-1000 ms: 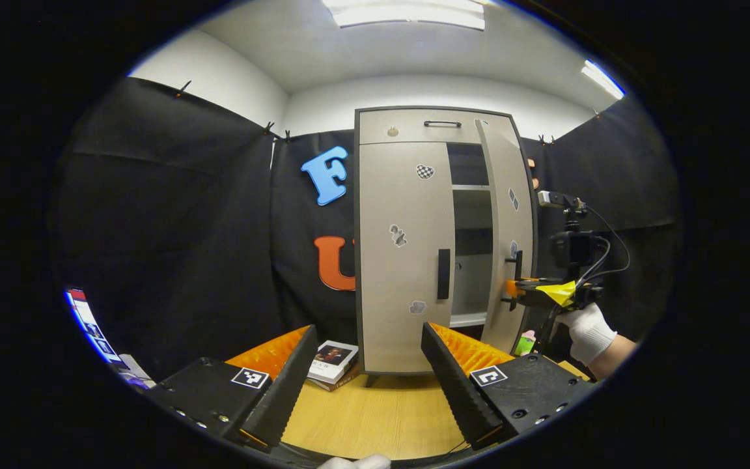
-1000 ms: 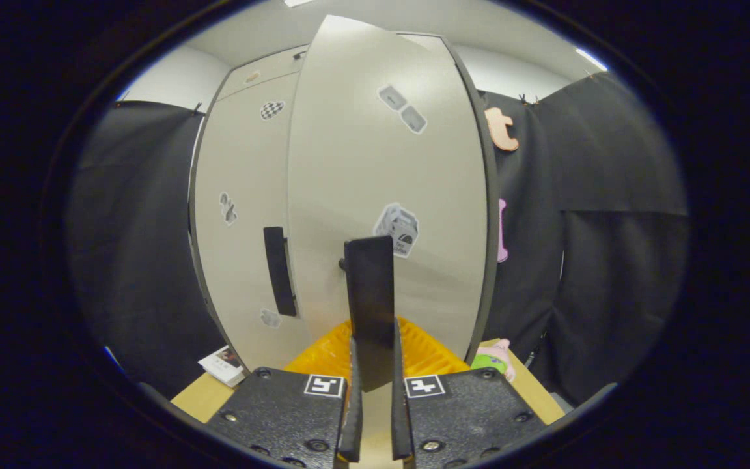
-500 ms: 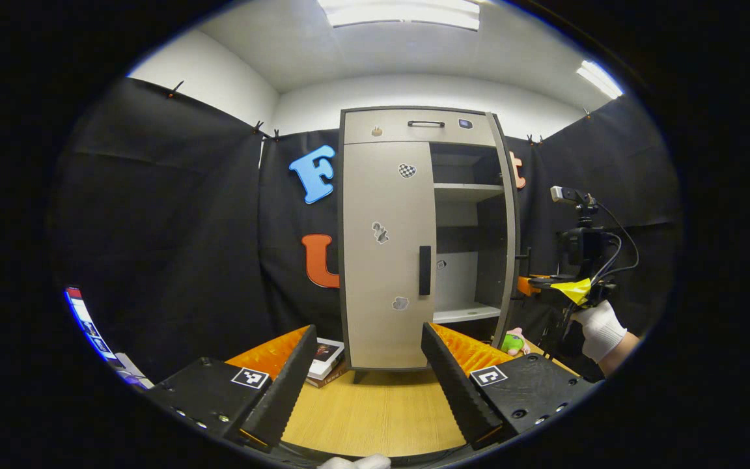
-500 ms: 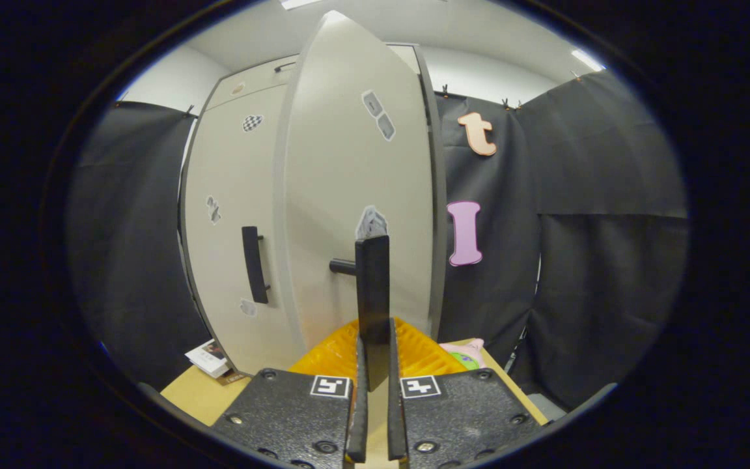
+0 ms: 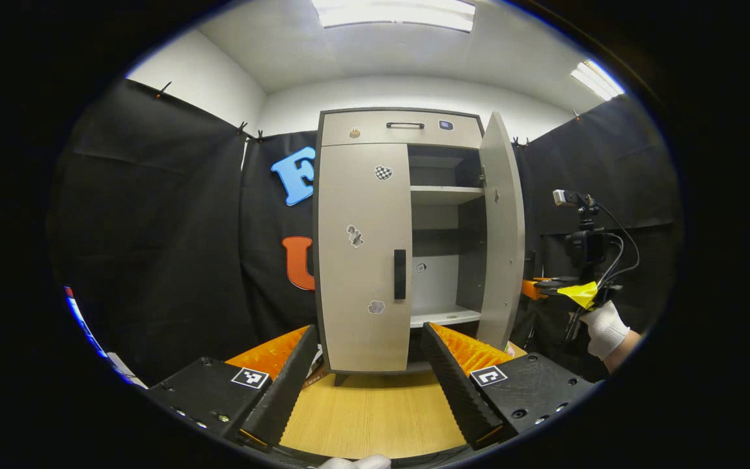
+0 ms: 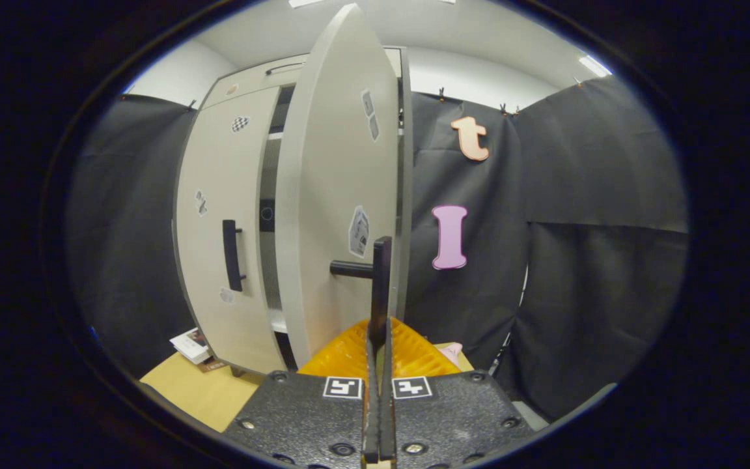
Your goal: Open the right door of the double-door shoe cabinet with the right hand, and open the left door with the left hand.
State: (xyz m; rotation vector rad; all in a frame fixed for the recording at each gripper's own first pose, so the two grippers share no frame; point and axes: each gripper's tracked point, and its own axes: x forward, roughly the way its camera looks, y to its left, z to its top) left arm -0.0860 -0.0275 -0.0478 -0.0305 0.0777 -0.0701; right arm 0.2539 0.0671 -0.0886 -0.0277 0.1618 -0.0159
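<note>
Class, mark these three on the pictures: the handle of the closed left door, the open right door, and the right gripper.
left door handle [image 5: 400, 274], left gripper view, middle of the bar.
right door [image 6: 333, 195], right gripper view, outer face of the panel.
right gripper [image 6: 379, 326], right gripper view, between its fingertips, at the right door's handle.

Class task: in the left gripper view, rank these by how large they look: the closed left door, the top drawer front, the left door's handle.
1. closed left door
2. top drawer front
3. left door's handle
All are on the cabinet's front, so nearness hardly skews it.
</note>
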